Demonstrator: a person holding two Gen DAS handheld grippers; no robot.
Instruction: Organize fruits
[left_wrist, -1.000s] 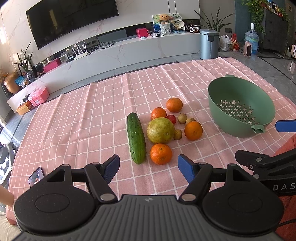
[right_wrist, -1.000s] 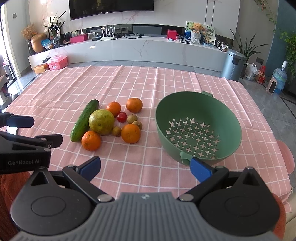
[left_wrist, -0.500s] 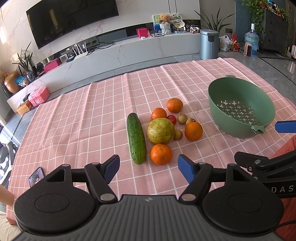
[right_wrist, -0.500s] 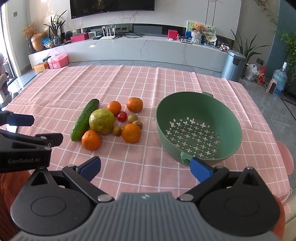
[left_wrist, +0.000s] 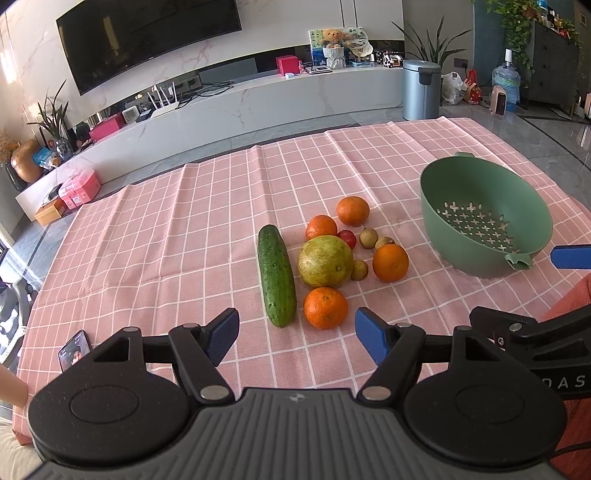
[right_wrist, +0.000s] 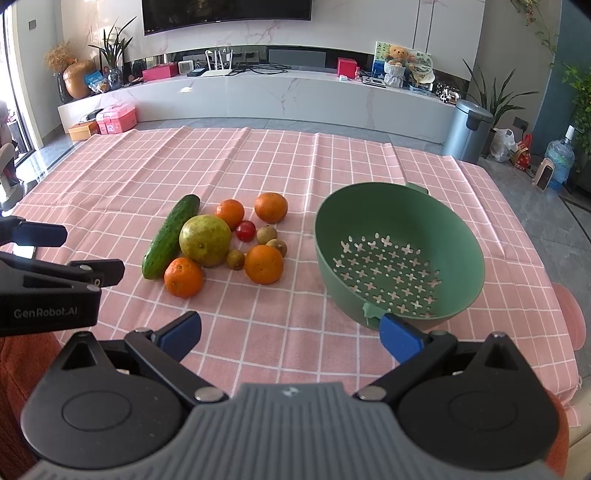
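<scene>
A pile of fruit lies mid-table: a cucumber (left_wrist: 277, 275), a large yellow-green fruit (left_wrist: 325, 261), several oranges, the nearest one (left_wrist: 325, 307), a small red tomato (left_wrist: 347, 238) and small brown fruits (left_wrist: 368, 237). An empty green colander (left_wrist: 484, 218) stands to their right; it also shows in the right wrist view (right_wrist: 399, 254). My left gripper (left_wrist: 297, 334) is open and empty, just short of the nearest orange. My right gripper (right_wrist: 290, 334) is open and empty at the front edge, its right pad by the colander's near rim.
A pink checked cloth (right_wrist: 258, 173) covers the table. A phone (left_wrist: 74, 350) lies at the front left corner. A TV console, bin and plants stand beyond the far edge.
Almost nothing: both grippers stay open, with only a slight drift of the views.
</scene>
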